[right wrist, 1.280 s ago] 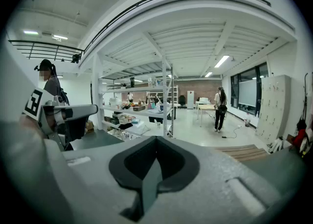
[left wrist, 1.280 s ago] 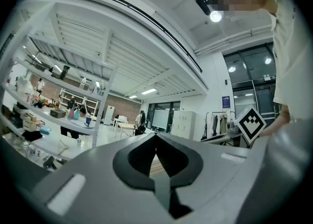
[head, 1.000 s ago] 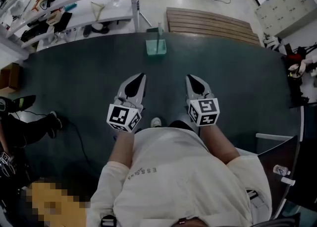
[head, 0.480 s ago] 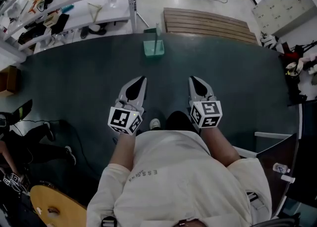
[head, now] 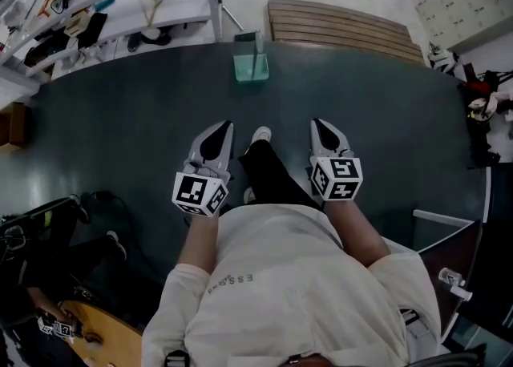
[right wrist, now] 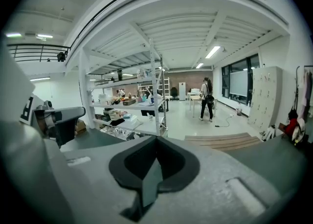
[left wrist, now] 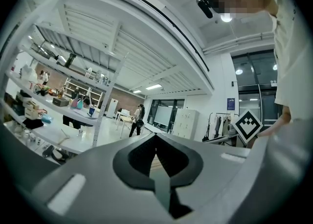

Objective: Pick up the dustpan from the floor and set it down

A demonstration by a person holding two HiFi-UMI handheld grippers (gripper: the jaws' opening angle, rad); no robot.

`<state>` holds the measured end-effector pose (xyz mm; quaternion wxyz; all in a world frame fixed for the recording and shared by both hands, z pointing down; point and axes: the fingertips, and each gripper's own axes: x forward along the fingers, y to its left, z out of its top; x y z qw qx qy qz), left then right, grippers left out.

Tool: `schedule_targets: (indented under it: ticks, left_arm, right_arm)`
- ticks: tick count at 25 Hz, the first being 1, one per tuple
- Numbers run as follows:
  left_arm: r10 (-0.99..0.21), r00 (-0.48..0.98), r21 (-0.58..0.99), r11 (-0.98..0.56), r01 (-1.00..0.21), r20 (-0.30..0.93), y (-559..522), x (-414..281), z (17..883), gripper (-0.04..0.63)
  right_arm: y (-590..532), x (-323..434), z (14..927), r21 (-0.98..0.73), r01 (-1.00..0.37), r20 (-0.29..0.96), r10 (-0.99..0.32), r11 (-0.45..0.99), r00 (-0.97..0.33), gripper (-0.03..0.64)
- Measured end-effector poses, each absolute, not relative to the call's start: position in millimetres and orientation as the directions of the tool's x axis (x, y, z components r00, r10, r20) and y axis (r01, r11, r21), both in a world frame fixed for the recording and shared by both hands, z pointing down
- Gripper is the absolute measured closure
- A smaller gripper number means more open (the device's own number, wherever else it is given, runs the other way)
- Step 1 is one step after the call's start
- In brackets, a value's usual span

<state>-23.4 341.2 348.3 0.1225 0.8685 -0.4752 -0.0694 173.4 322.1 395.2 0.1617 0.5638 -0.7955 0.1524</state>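
Observation:
A pale green dustpan (head: 252,66) with an upright handle stands on the dark green floor (head: 128,133), at its far edge and straight ahead of me. My left gripper (head: 227,125) and right gripper (head: 317,123) are held side by side in front of my body, well short of the dustpan and above the floor. Both have their jaws shut with nothing between them. The left gripper (left wrist: 155,135) and the right gripper (right wrist: 155,137) show meeting tips in their own views, which look out across the room. The dustpan does not appear in either of them.
My foot (head: 260,135) is out in front between the grippers. A slatted wooden platform (head: 345,29) lies beyond the dustpan to the right. Loaded white shelving (head: 120,13) stands at the far left. Another person and cables (head: 48,237) are at the lower left.
A leg and white shoe have stepped forward between the two grippers. Both grippers stay shut and side by side. The person at the lower left has shifted.

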Motion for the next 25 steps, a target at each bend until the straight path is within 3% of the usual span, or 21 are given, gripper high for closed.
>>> schedule_targets:
  ticks: [12, 20, 25]
  left_arm:
    - [-0.878, 0.476, 0.307, -0.443, -0.842, 0.040, 167.4, -48.6, 368.6, 0.586]
    - [-0.846, 0.521, 0.275, -0.477, -0.835, 0.112, 56.6, -57.1, 406.9, 0.586]
    - [-0.821, 0.549, 0.293, -0.492, -0.820, 0.156, 12.4, -64.1, 415.0, 0.586]
  right_arm:
    - [131.1, 161.9, 436.2, -0.087, -0.944, 0.525, -0.791, 0.317, -0.314, 0.626]
    - [24.6, 130.5, 468.9, -0.104, -0.933, 0.605, -0.723, 0.345, -0.335, 0.626]
    - [-15.9, 93.8, 496.5, -0.203, -0.912, 0.659, -0.639, 0.357, -0.397, 0.626]
